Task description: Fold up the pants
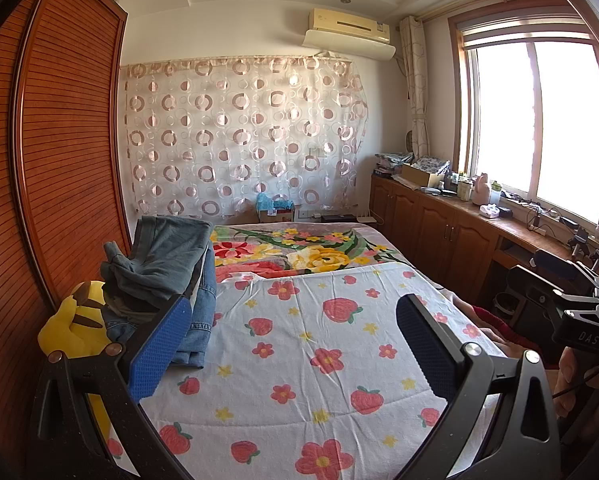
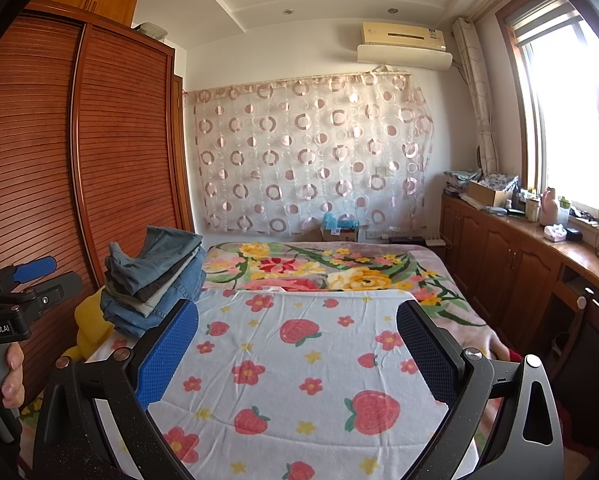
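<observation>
pants [image 1: 167, 268] sit in a leaning, loosely folded stack at the left middle of both views, on the bed's edge beside a yellow plush toy [image 1: 79, 328]. the left gripper [image 1: 291, 340] and right gripper [image 2: 297, 344] hover over the strawberry-print sheet [image 2: 299, 360], jaws spread wide and holding nothing. judged risk: tugging one pair from the tilted pile could drag its neighbours off toward the wardrobe [image 2: 119, 140], since the layers overlap unevenly.

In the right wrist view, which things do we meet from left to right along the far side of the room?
Wooden wardrobe → stack of pants → circle-patterned curtain → low wooden cabinets → window.
</observation>
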Demonstrator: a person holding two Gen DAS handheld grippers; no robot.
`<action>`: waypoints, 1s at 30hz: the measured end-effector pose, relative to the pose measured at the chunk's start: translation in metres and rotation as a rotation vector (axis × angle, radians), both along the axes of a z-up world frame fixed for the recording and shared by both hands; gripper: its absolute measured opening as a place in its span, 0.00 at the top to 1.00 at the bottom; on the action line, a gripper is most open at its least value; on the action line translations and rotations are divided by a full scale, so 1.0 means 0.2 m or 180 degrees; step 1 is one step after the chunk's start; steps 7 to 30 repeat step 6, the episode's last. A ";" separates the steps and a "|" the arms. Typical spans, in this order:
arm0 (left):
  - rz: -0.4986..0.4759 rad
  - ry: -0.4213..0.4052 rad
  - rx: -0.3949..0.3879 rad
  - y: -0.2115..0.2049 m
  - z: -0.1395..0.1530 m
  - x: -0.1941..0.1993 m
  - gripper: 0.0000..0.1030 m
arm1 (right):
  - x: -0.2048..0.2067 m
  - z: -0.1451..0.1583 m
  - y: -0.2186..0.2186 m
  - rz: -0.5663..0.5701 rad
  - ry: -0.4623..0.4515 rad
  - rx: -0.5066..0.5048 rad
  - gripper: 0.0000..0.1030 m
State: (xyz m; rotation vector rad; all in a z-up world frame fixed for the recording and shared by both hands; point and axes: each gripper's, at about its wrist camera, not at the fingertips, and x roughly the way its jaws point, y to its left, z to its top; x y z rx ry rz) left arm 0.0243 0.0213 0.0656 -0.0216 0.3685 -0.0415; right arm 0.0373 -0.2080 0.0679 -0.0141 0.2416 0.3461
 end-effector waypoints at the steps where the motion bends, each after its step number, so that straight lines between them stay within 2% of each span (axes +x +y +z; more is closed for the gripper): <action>1: -0.0002 -0.0001 0.0002 0.00 0.00 0.00 0.01 | 0.00 0.00 0.00 -0.0004 -0.0002 -0.0005 0.03; 30: 0.0002 0.0003 0.0004 0.00 0.00 0.00 0.01 | 0.00 0.00 0.00 -0.0003 0.0002 -0.0001 0.03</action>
